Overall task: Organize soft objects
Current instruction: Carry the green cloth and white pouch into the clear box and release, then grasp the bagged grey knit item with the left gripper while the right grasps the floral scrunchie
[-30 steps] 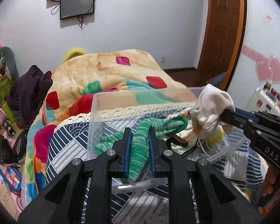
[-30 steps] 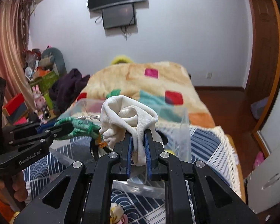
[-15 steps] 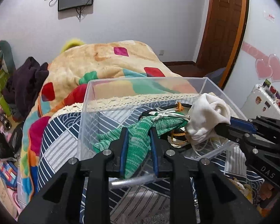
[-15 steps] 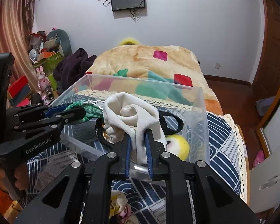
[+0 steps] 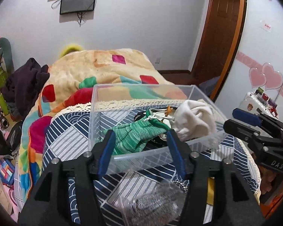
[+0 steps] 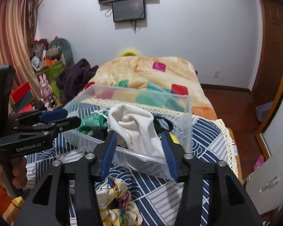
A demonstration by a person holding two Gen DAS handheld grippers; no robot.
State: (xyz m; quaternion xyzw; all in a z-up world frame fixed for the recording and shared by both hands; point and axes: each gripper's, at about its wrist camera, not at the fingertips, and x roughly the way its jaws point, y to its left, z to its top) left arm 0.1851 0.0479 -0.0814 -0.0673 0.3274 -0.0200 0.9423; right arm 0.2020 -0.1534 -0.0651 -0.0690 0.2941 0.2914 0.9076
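Observation:
A clear plastic bin point(image 5: 141, 156) point(image 6: 186, 120) sits on the bed's blue patterned cover. A green knit pouch point(image 5: 134, 133) point(image 6: 90, 122) lies in it, draped toward the near wall. A white cloth point(image 5: 194, 120) point(image 6: 139, 130) lies beside it, hanging over the near rim. My left gripper point(image 5: 141, 137) is open, its fingers either side of the green pouch, not clamping it. My right gripper point(image 6: 137, 141) is open, its fingers either side of the white cloth. Each gripper shows in the other's view.
A silvery mesh item point(image 5: 156, 205) lies on the cover under the left gripper. A floral fabric piece point(image 6: 117, 203) lies under the right gripper. A colourful blanket point(image 5: 96, 75) covers the bed behind the bin. Clutter stands at the left point(image 6: 47, 79), a wooden door at the right point(image 5: 217, 37).
Both grippers lowered their cloths into the bin and opened. The green pouch and the white cloth now rest in the bin, released.

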